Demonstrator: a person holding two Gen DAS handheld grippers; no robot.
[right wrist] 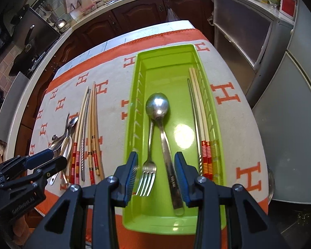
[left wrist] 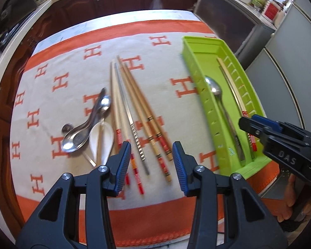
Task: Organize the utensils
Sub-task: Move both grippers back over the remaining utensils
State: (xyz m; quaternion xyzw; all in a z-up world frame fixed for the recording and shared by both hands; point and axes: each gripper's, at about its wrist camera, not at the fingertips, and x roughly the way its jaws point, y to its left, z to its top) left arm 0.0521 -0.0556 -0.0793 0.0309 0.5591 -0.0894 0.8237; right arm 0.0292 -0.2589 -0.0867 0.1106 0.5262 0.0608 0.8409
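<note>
A lime-green tray (right wrist: pixel 139 66) lies on an orange-and-cream cloth and holds a steel spoon (right wrist: pixel 161 116), a fork (right wrist: pixel 148 166) and chopsticks (right wrist: pixel 199 112) along its right wall. My right gripper (right wrist: pixel 156 176) hovers open over the tray's near end, above the fork and spoon handle, gripping nothing. Left of the tray lie several loose chopsticks (left wrist: pixel 134 112), steel spoons (left wrist: pixel 87 124) and a white ceramic spoon (left wrist: pixel 101 141). My left gripper (left wrist: pixel 152 166) hangs open over the chopsticks' decorated ends, empty. The tray (left wrist: pixel 188 62) also shows in the left wrist view.
The cloth (left wrist: pixel 51 103) covers a small table with its edges close on all sides. Dark wooden cabinets (right wrist: pixel 134 12) stand behind, and grey cabinets (right wrist: pixel 290 103) to the right. A hand (left wrist: pixel 290 203) holds the right gripper body (left wrist: pixel 280 143).
</note>
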